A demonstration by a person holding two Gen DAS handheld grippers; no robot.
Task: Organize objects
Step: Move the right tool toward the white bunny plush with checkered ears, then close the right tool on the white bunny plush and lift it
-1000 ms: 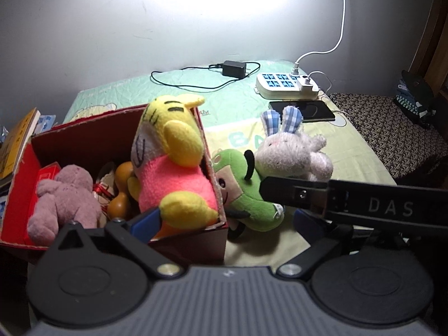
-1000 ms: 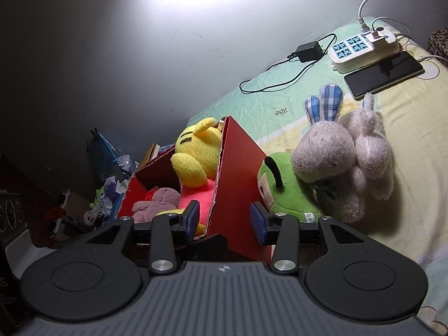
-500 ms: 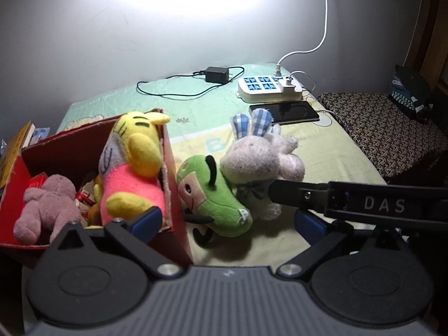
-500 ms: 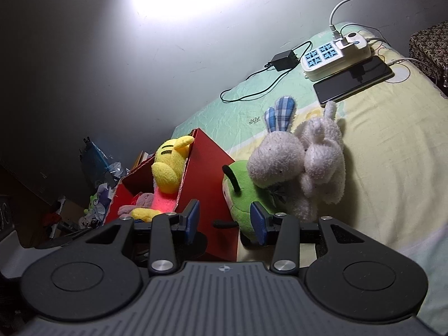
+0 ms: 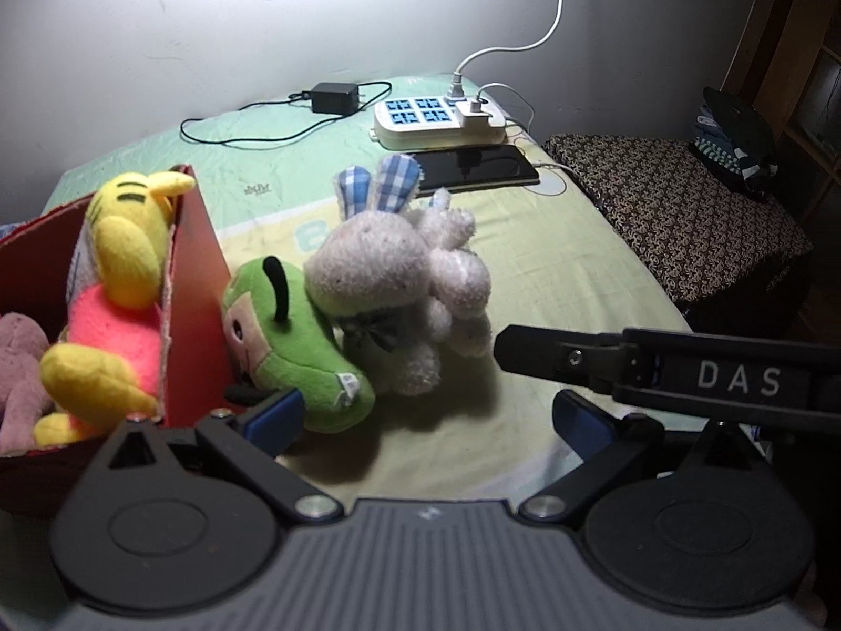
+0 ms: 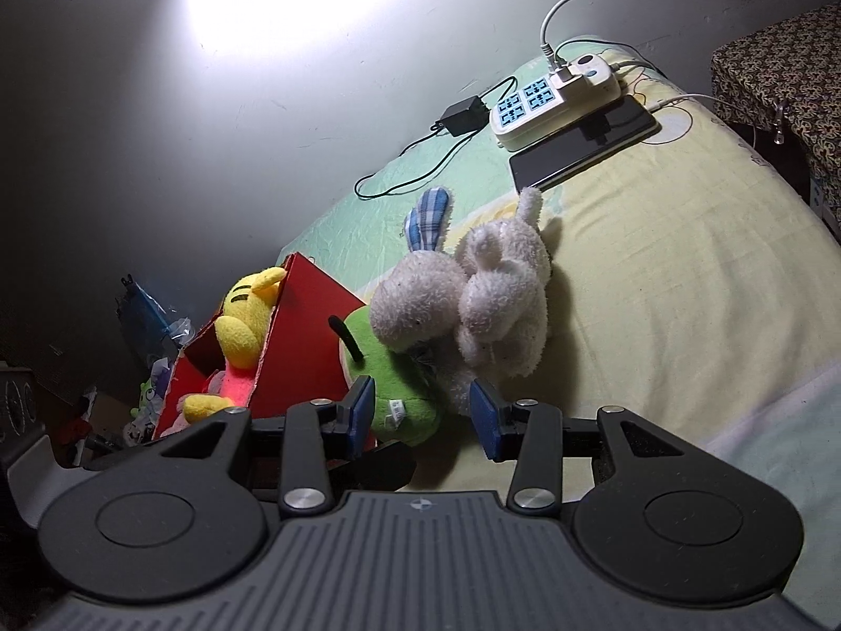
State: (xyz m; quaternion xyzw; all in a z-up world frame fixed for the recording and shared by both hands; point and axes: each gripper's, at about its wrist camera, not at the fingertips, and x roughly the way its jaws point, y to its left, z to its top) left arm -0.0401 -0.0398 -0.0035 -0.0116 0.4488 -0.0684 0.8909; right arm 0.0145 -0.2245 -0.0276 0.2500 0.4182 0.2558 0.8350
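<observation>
Toys fill your red cardboard box [image 5: 192, 284] at far left: a pink plush [image 5: 18, 363] and a yellow plush [image 5: 123, 257] propped against its right wall, likely already sorted. Just right of the box, the green plush [image 5: 294, 336] lies on the bed with the grey rabbit [image 5: 389, 284] leaning on it, both waiting. Your left gripper [image 5: 420, 410] is spread wide and empty. Your right gripper [image 6: 420, 413] is parted and grasping nothing, its pads framing the green plush's near end. Pale green-yellow bedding [image 5: 552, 273] runs to a lit wall, with a power strip [image 5: 439, 121], phone [image 5: 475, 165] and patterned stool [image 5: 678, 200] at right.
</observation>
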